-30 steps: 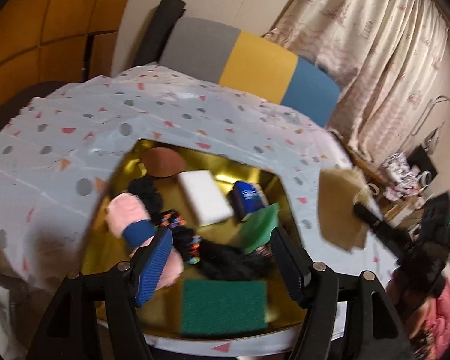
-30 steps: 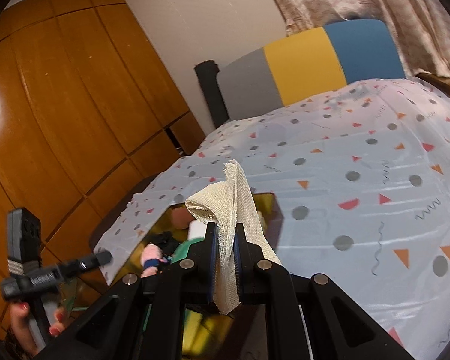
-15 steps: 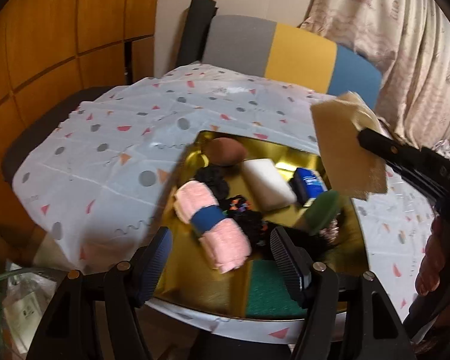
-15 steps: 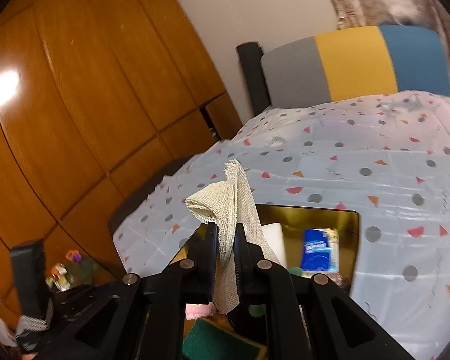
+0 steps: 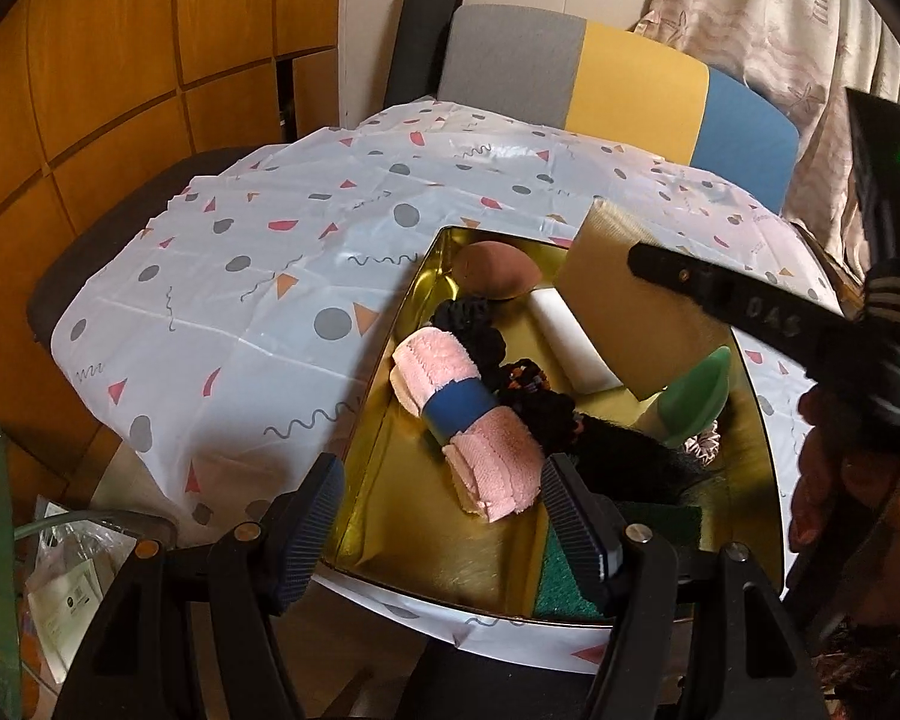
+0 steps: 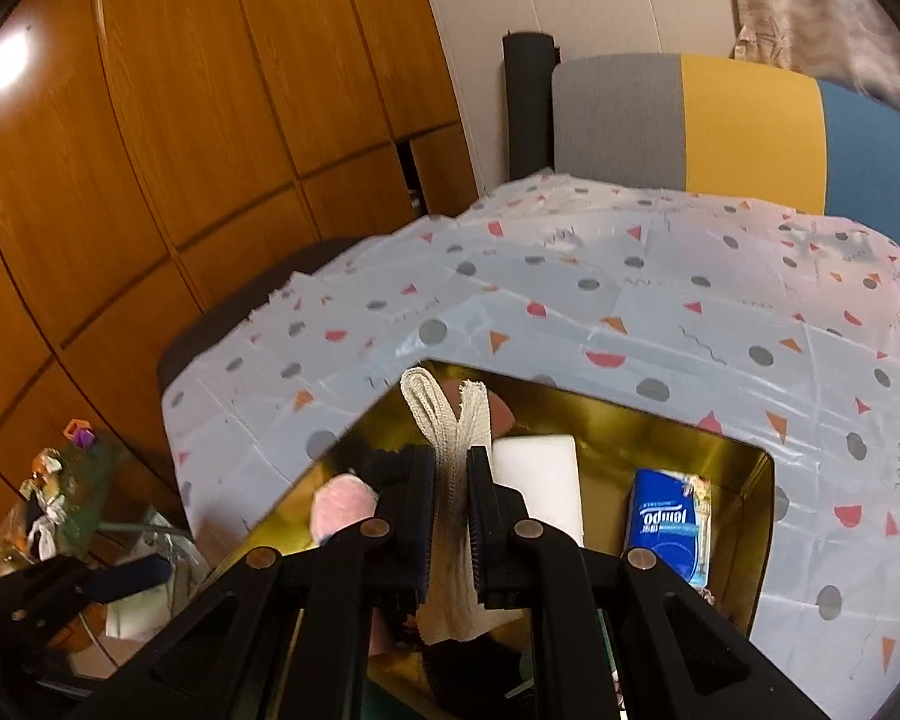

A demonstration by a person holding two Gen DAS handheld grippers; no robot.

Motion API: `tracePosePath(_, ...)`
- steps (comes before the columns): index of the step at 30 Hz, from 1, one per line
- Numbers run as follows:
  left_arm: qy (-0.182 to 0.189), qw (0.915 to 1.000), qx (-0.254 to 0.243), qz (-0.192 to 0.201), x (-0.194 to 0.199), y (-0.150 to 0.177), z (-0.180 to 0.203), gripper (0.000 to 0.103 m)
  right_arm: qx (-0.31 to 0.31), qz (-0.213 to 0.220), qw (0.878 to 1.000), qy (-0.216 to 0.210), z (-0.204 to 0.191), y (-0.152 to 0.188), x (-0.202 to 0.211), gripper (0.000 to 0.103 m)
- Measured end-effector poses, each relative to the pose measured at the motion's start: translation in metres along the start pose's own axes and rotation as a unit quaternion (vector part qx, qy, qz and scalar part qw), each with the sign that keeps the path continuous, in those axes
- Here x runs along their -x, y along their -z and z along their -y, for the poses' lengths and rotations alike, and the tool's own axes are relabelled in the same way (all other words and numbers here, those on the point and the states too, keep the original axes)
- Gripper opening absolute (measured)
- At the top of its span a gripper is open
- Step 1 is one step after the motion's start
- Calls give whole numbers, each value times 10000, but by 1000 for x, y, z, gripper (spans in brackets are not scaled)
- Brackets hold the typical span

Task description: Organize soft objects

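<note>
Two grippers over the gold tray, one loaded, one empty.

Left wrist view: left gripper (image 5: 441, 516) hangs with jaws apart, empty, above the gold tray (image 5: 384, 402); pink towel roll (image 5: 465, 417) at 12 o'clock, beige cloth (image 5: 636, 324) at 2 o'clock. Right wrist view: right gripper (image 6: 452, 501) is clamped on the beige cloth (image 6: 450, 444) above the tray (image 6: 660, 438), tissue pack (image 6: 669, 519) at 3 o'clock.

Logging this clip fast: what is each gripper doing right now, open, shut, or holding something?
Left gripper: jaws open, holding nothing, above the gold tray.
Right gripper: jaws shut on the beige cloth, over the tray.
</note>
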State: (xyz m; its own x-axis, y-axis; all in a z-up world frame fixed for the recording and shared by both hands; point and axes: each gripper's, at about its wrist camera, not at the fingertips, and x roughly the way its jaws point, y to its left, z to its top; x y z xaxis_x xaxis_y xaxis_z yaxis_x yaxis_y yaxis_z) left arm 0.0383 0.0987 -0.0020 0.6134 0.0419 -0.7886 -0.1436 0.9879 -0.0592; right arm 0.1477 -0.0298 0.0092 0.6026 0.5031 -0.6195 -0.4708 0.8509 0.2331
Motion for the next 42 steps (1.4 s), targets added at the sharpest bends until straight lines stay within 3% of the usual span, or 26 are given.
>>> tracePosePath(7, -108, 9999, -26, -11, -2, 1, 1, 69, -217, -149, 9996, 140, 11, -1, -14, 12)
tracePosePath(12, -126, 9999, -34, -59, -4, 2, 1, 69, -315, -35, 9991, 268, 15, -1, -9, 35)
tracePosePath(16, -102, 9999, -15, -85, -5, 2, 1, 69, -496, -52, 9981, 363, 24, -1, -9, 36)
tracePosePath(19, -106, 9999, -19, -63, -6, 2, 1, 69, -725, -39, 9973, 135, 29, -3, -5, 42)
tracePosePath(21, -100, 9999, -10, -57, -6, 3, 1, 69, -788, 18, 9969, -84, 29, -3, -1, 52)
tracePosePath(23, -93, 9999, -8, -72, -6, 3, 1, 69, -777, 83, 9966, -252, 25, -3, 4, 53)
tracePosePath(29, -36, 10000, -7, -46, -5, 4, 2, 69, -828, 290, 9960, -191, 23, -1, 20, 58)
tracePosePath(32, -35, 10000, -18, -5, -3, 3, 3, 69, -1026, 412, 9937, -167, 29, 4, 33, 66)
tracePosePath(37, -47, 10000, -37, -20, -3, 5, 6, 69, -1045, 586, 9924, 266, 29, 21, 57, 86)
tracePosePath(41, -318, 9993, -189, 47, -1, 6, 13, 69, -1161, 642, 9883, 747, 30, 37, 74, 103)
tracePosePath(42, -424, 9988, -247, 59, 0, 6, 15, 69, -1177, 654, 9870, 873, 30, 40, 78, 103)
